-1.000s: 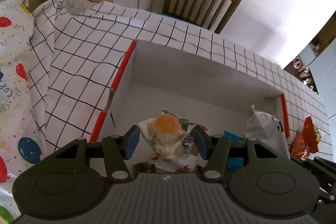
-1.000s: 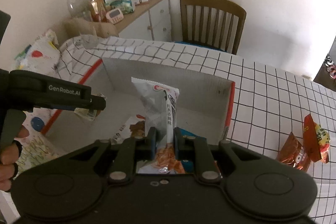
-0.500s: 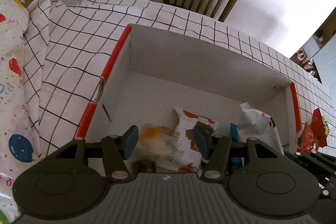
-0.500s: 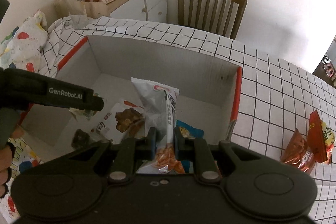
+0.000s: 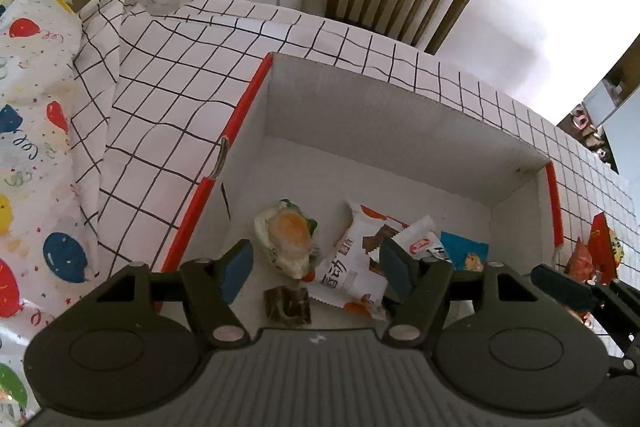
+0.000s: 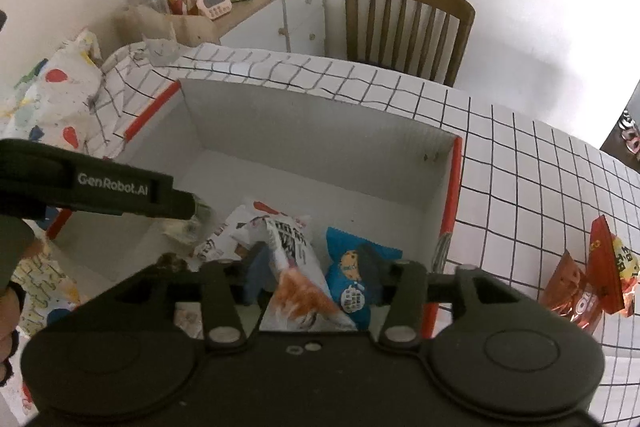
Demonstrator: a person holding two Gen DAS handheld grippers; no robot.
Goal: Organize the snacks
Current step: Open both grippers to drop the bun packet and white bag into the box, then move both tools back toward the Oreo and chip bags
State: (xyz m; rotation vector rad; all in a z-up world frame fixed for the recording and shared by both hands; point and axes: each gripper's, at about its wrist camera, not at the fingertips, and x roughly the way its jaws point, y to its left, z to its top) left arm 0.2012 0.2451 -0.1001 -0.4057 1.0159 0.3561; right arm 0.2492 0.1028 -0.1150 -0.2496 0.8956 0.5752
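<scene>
Snacks left to gather, two red packets [image 6: 588, 275], lie on the desk [image 6: 520, 187] just outside the box [image 6: 450, 195], nearer the right tool [image 6: 310, 271], whose jaws have just been opening around a now-loose white bag [image 6: 296, 267]; the left tool [image 5: 316, 267] gapes empty.

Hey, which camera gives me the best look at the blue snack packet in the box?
The right wrist view: the blue packet lies almost whole, cartoon printing facing up, just inside the box's red-edged right wall. The left wrist view shows only part of it, tucked behind a white packet.
</scene>
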